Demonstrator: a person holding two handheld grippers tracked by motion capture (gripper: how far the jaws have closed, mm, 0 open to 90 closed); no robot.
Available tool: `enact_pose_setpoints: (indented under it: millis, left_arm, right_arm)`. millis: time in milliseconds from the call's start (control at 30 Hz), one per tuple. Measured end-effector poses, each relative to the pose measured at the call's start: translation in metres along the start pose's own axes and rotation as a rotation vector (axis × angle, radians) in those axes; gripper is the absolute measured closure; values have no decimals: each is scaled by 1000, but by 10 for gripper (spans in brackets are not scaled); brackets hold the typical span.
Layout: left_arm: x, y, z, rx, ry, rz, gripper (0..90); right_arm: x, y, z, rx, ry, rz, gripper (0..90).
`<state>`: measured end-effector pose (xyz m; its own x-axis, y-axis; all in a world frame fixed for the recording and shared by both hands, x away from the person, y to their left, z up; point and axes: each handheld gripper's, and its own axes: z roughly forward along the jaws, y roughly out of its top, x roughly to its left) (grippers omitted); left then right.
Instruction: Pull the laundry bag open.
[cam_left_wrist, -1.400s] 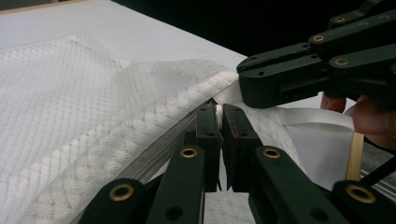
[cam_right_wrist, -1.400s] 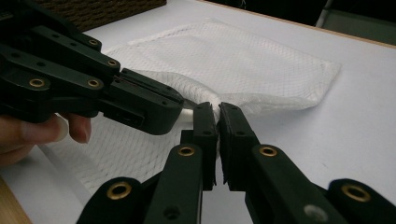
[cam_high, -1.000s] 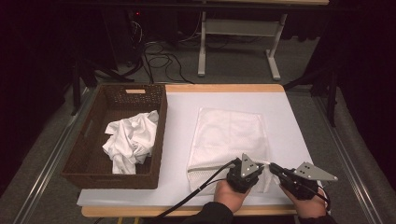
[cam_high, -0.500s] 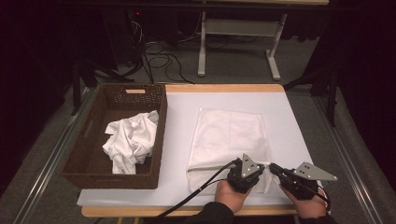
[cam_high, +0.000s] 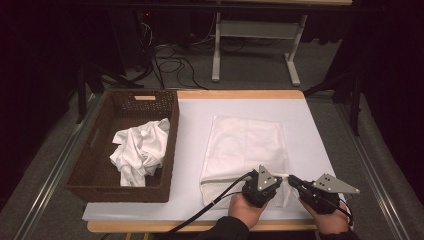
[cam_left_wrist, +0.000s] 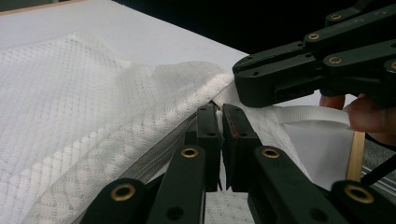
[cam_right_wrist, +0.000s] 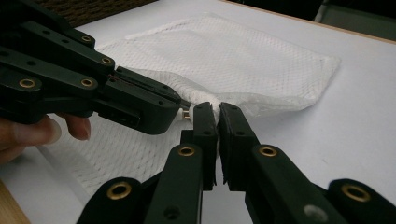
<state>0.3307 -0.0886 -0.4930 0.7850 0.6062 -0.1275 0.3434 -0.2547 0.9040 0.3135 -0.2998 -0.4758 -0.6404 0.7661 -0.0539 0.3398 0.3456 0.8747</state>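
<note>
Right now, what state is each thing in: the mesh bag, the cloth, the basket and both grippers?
Mesh laundry bag: flat on the table, near edge lifted, zipper along that edge.
Left gripper: shut on the bag's near edge by the zipper.
Right gripper: shut on the same edge, close beside the left.
White cloth: crumpled, lying in the basket.
Wicker basket: upright, left of the bag.

A white mesh laundry bag (cam_high: 246, 150) lies flat on the white-covered bench (cam_high: 310, 125), right of centre, its long side running away from the person. Its near edge, with a zipper (cam_left_wrist: 168, 144) and a woven strap (cam_left_wrist: 308, 114), is lifted slightly off the surface.
</note>
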Motion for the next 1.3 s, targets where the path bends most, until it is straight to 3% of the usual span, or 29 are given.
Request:
enact_pose_setpoints:
  millis: [1300]
  left_arm:
    - [4,-2,0,2,5,-32,864]
  right_arm:
    - [5,0,1,4,4,-9,876]
